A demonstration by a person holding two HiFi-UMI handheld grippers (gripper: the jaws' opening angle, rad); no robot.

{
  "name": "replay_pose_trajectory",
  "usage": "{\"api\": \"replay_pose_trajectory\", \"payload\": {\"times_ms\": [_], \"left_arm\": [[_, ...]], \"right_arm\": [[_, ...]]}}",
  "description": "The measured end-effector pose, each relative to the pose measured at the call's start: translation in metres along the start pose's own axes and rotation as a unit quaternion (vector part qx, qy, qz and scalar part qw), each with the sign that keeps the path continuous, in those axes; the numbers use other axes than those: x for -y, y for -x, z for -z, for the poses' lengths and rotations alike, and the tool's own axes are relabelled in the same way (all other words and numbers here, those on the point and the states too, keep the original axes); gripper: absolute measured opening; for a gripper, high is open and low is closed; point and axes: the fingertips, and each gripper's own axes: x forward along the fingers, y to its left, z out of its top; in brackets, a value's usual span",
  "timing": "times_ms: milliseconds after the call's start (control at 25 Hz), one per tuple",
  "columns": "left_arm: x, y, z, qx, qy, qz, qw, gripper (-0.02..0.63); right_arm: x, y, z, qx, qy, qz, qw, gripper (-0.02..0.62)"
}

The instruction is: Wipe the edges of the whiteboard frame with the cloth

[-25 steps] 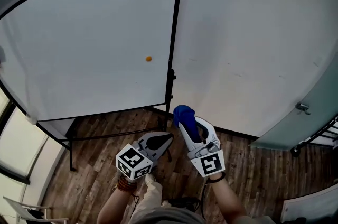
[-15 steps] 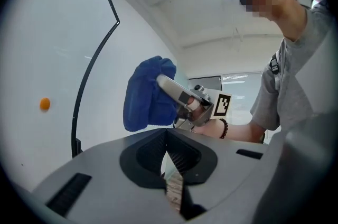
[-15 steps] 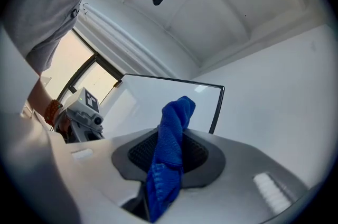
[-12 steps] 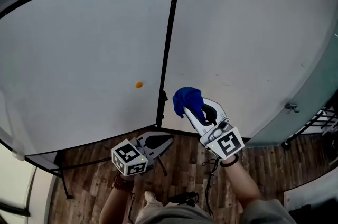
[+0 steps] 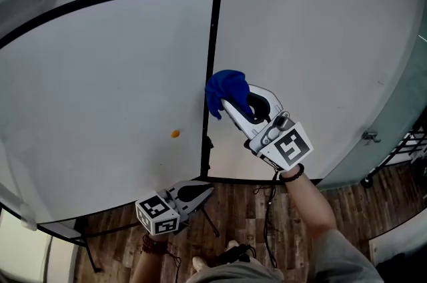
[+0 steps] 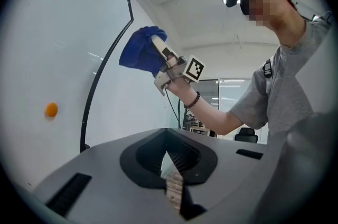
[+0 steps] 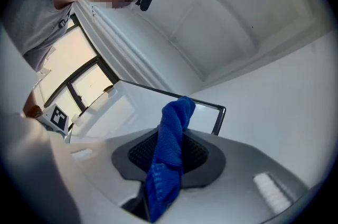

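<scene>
The whiteboard's black frame [image 5: 211, 61] runs up its right side to a rounded top corner. A blue cloth [image 5: 223, 91] is bunched in my right gripper [image 5: 225, 100], which is shut on it and raised at about mid-height of that right edge; the cloth overlaps the edge there. Seen from the left gripper view, the cloth [image 6: 140, 51] sits beside the frame [image 6: 105, 59]. It hangs between the jaws in the right gripper view [image 7: 171, 154], with the frame corner [image 7: 222, 111] behind. My left gripper [image 5: 205, 190] is low near the board's foot, shut, holding nothing.
An orange magnet [image 5: 175, 133] sits on the board near its lower right. The stand's dark legs [image 5: 208, 220] rest on a wooden floor [image 5: 347, 188]. A white wall [image 5: 313, 61] lies right of the board, with a glass door [image 5: 403, 135] further right.
My right gripper has risen with the cloth and moved left onto the frame's right edge. The left gripper has stayed low, and the head view has tilted upward.
</scene>
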Motion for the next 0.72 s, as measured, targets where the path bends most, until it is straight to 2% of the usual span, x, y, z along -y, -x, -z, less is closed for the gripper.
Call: {"api": "replay_pose_trajectory", "payload": {"times_ms": [120, 400, 720], "left_arm": [[-0.011, -0.009, 0.001, -0.006, -0.004, -0.008, 0.9999, 0.008], [-0.037, -0.038, -0.006, -0.018, -0.009, -0.033, 0.9993, 0.008], [-0.064, -0.055, -0.026, -0.007, -0.018, -0.056, 0.9983, 0.008]], "right_arm": [[0.029, -0.011, -0.012, 0.021, 0.001, -0.005, 1.000, 0.114], [0.098, -0.039, -0.029, 0.042, 0.037, -0.010, 0.998, 0.114], [0.149, -0.086, -0.055, 0.059, 0.103, -0.023, 0.993, 0.114]]}}
